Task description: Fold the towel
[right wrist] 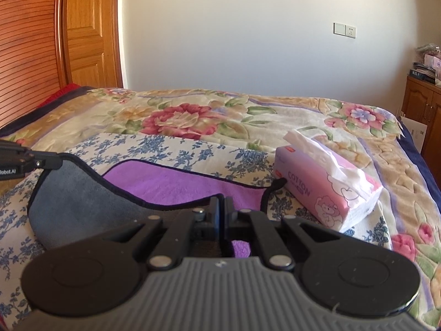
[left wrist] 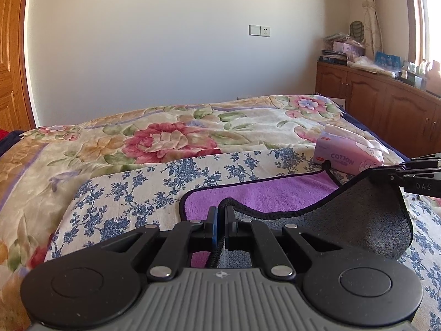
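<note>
A towel, purple on one face (left wrist: 264, 193) and grey on the other, with a dark hem, lies on the bed. Its near edge is lifted, so the grey underside shows. My left gripper (left wrist: 221, 212) is shut on the towel's near edge at one corner. My right gripper (right wrist: 222, 207) is shut on the near edge at the other corner. The purple face (right wrist: 171, 182) lies flat beyond the raised grey flap (right wrist: 80, 201). Each gripper also shows in the other's view: the right one at the right edge (left wrist: 386, 172), the left one at the left edge (right wrist: 45, 162).
The towel rests on a blue-flowered cloth (left wrist: 132, 198) over a floral quilt (left wrist: 165, 138). A pink tissue pack (right wrist: 328, 193) sits just right of the towel; it also shows in the left wrist view (left wrist: 347, 157). A wooden cabinet (left wrist: 386, 104) stands at right, a wooden door (right wrist: 88, 33) at left.
</note>
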Demonstrator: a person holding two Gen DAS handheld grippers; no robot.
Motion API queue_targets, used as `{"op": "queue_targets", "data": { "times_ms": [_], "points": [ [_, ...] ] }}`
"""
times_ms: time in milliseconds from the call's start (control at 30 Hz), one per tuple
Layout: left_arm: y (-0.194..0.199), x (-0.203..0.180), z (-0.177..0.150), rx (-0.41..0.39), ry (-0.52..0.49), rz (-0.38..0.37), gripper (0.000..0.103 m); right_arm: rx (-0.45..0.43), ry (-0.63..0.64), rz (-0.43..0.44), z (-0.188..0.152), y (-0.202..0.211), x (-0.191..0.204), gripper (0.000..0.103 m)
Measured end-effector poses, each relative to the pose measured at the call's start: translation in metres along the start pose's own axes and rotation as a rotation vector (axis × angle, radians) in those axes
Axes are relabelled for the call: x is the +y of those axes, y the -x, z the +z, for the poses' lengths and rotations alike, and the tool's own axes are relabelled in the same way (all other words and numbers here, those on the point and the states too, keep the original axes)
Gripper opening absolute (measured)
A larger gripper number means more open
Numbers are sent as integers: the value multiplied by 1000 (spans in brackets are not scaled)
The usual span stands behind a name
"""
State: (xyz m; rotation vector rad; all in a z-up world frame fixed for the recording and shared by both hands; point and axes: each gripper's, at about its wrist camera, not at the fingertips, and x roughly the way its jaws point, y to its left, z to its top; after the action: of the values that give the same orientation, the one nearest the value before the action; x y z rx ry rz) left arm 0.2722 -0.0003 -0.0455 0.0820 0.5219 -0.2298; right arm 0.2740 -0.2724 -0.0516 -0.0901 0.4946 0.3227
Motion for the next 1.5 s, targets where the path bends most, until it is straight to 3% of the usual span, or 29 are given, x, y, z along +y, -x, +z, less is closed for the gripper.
{"op": "queue_targets", "data": {
  "times_ms": [567,1167,1500],
  "points": [
    [-29,2,13,-2,-44,21,6,-5,9,-23,6,-28,-10,4],
    [-56,13,39,-52,-36,80,6,-101,-62,-41,29,-49,-28,4],
    [-91,18,33,-30,-38,98,6,-46,-55,-59,24,-77,-39,4]
  ]
}}
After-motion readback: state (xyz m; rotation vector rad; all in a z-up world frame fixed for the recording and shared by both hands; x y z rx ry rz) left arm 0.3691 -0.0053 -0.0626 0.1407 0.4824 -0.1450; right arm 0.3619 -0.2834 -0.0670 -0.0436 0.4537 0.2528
